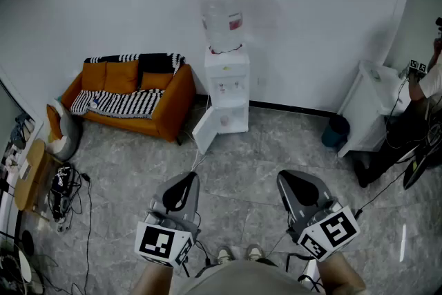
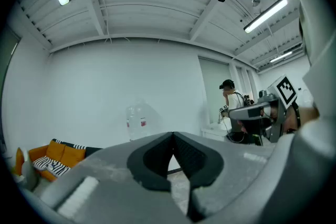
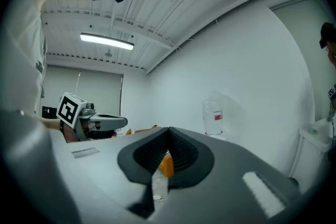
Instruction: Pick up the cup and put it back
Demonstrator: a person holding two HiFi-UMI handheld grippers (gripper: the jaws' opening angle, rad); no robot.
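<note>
No cup shows clearly in any view. A white water dispenser (image 1: pixel 228 90) with a big clear bottle (image 1: pixel 222 14) stands against the far wall. Its lower door (image 1: pixel 205 130) hangs open, and a small pinkish thing (image 1: pixel 225 120) inside is too small to tell. My left gripper (image 1: pixel 181 184) and right gripper (image 1: pixel 298 179) are held level side by side, well short of the dispenser and pointing toward it. The left gripper (image 2: pixel 173 135) has its jaws shut with nothing between them. The right gripper (image 3: pixel 168 129) is likewise shut and empty. The bottle (image 2: pixel 137 122) also appears beyond the left jaws.
An orange sofa (image 1: pixel 131 93) with striped throws stands left of the dispenser. A white cabinet (image 1: pixel 369 103), a blue bin (image 1: pixel 336 129) and a person (image 1: pixel 428 100) are at the right. Cables (image 1: pixel 65 186) and a wooden stool (image 1: pixel 31 176) lie at the left edge.
</note>
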